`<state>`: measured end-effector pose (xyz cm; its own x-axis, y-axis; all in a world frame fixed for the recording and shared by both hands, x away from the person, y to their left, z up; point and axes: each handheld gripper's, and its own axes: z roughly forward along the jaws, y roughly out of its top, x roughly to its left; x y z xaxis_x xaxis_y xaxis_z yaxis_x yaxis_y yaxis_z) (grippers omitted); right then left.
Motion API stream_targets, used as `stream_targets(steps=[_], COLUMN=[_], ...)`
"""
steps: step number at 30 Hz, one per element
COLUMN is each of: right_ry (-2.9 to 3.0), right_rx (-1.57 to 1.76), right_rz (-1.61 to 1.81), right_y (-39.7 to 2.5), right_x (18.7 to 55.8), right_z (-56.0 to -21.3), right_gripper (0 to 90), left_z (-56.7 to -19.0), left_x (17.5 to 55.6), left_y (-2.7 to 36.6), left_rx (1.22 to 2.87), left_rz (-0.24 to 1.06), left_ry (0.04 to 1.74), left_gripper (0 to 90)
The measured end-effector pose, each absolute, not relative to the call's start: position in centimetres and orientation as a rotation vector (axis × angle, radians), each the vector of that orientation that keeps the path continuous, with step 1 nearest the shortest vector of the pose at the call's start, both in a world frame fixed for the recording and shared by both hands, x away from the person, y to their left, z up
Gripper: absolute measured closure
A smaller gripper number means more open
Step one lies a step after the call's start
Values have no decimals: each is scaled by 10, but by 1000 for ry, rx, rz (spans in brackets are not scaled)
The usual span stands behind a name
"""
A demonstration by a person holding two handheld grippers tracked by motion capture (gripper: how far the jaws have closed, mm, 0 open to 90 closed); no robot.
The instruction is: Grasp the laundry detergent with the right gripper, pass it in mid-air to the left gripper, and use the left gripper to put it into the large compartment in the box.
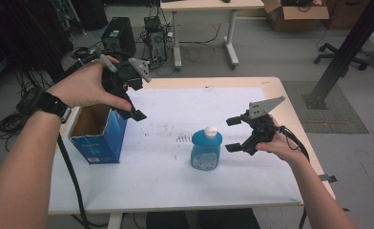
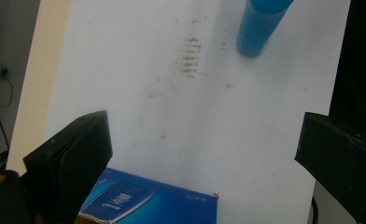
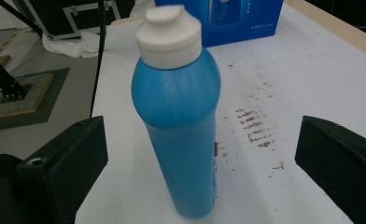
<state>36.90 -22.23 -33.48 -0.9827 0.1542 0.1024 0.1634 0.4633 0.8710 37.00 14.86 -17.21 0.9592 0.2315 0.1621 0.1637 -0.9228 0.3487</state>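
A blue bottle (image 1: 206, 150) with a white cap stands upright on the white sheet near the table's middle. In the right gripper view the bottle (image 3: 181, 121) stands between the two black jaws. My right gripper (image 1: 233, 134) is open just right of the bottle, with a small gap between them. An open blue carton (image 1: 98, 133) stands at the table's left. My left gripper (image 1: 133, 110) is held in the air above the carton's right edge, open and holding nothing. Below its jaws in the left gripper view lie the carton (image 2: 148, 200) and, farther off, the bottle (image 2: 259, 25).
The white sheet (image 1: 175, 109) covers most of the wooden table (image 1: 290, 119) and bears dark smudges (image 1: 183, 138) left of the bottle. Cables trail from both grippers. Beyond the table stand another desk (image 1: 209, 9), computer cases, a cardboard box and a black frame post (image 1: 342, 52).
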Motion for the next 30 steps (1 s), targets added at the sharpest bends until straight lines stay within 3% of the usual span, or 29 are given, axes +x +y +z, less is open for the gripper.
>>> stream_targets(steps=[30], right_ry=[-2651], right_rx=[-294], right_rz=[-1636], right_y=[-180], right_x=[363], right_z=[-379], right_gripper=[46], left_z=[-178], left_x=[371], left_y=[148], left_rx=[2764], left_rz=[273], left_ry=[286], left_gripper=[41])
